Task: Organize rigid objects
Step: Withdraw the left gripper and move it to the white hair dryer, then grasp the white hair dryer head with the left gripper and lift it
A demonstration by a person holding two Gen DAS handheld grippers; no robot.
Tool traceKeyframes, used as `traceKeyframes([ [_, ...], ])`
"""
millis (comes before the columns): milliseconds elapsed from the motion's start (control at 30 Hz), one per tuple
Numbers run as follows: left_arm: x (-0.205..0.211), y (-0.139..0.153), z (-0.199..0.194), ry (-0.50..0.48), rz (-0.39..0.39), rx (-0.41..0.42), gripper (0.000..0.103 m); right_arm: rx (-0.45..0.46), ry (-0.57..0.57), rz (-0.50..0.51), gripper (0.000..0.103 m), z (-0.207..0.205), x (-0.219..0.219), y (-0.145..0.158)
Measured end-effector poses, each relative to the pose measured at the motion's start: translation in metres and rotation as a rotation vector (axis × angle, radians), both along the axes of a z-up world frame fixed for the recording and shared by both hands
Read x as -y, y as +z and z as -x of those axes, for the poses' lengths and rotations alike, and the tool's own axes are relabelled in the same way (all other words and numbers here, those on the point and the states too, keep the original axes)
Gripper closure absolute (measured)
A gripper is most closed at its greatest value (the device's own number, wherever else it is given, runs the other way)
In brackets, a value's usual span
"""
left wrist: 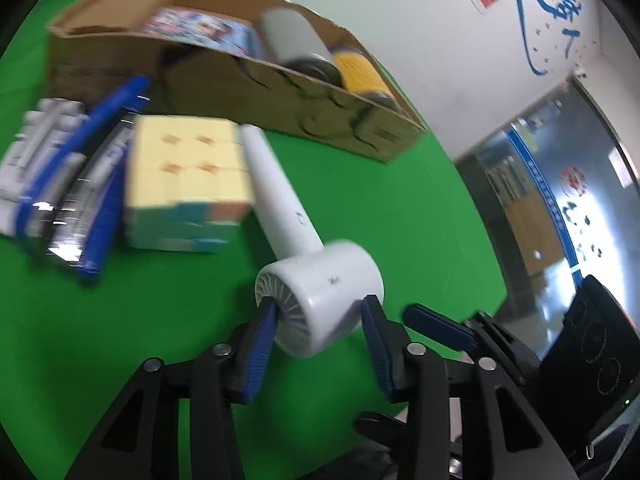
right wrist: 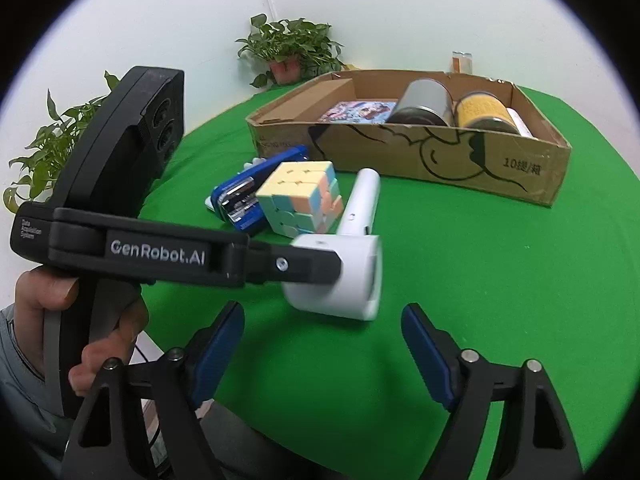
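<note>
— White handheld plastic fan (left wrist: 316, 292) lies low in the middle of the frame on the green cloth (left wrist: 400, 220), its round head between the left gripper (left wrist: 318, 314)'s blue pads; they look closed on it.

— And the right gripper (right wrist: 322, 328)?

— Spread wide, holding nothing. Next, I'd guess, lift the fan into the brown cardboard box (right wrist: 440, 156) at upper right, clear of the pastel puzzle cube (right wrist: 300, 196).

Fan (right wrist: 340, 276): white plastic, smooth, matt.
Box (right wrist: 440, 156): brown corrugated cardboard, printed.
Tabletop (right wrist: 500, 280): green cloth, matt.
My gripper pads (right wrist: 424, 354): blue, ribbed.
Cube (right wrist: 300, 196): pastel plastic.
</note>
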State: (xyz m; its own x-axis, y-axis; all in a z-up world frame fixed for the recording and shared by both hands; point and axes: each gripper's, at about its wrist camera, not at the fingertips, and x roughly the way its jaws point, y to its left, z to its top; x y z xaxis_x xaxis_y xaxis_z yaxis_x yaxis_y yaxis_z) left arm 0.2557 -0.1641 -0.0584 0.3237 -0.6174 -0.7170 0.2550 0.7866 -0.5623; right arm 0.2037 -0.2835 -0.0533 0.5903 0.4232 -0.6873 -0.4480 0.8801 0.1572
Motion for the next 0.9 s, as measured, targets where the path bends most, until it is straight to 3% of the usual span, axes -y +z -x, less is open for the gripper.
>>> traceKeyframes([
  [167, 0.016, 0.002, -0.003, -0.017, 0.002, 0.006, 0.06, 0.009, -0.056, 0.013, 0.029, -0.01, 0.018, 0.001],
  [333, -0.003, 0.001, -0.007, 0.078, 0.063, -0.003, 0.021, 0.011, -0.03, 0.055, 0.042, -0.024, 0.013, -0.003],
  [367, -0.007, 0.001, -0.008, 0.09, 0.075, -0.005, 0.021, 0.004, -0.025, 0.067, 0.048, -0.027, 0.009, -0.005],
  [533, -0.017, -0.003, -0.015, 0.113, 0.11, -0.029, 0.021, -0.01, -0.033, 0.076, 0.048, -0.035, 0.0, -0.01],
  [767, -0.008, -0.017, -0.023, 0.07, 0.167, -0.101, 0.022, -0.048, -0.061, 0.058, 0.047, -0.01, 0.007, -0.011],
  [867, 0.003, -0.026, -0.026, 0.044, 0.169, -0.132, 0.032, -0.071, -0.084, 0.032, 0.047, 0.001, 0.007, -0.013],
  [900, 0.008, -0.03, -0.028, 0.021, 0.175, -0.15, 0.04, -0.072, -0.086, 0.026, 0.047, 0.002, 0.007, -0.013],
])
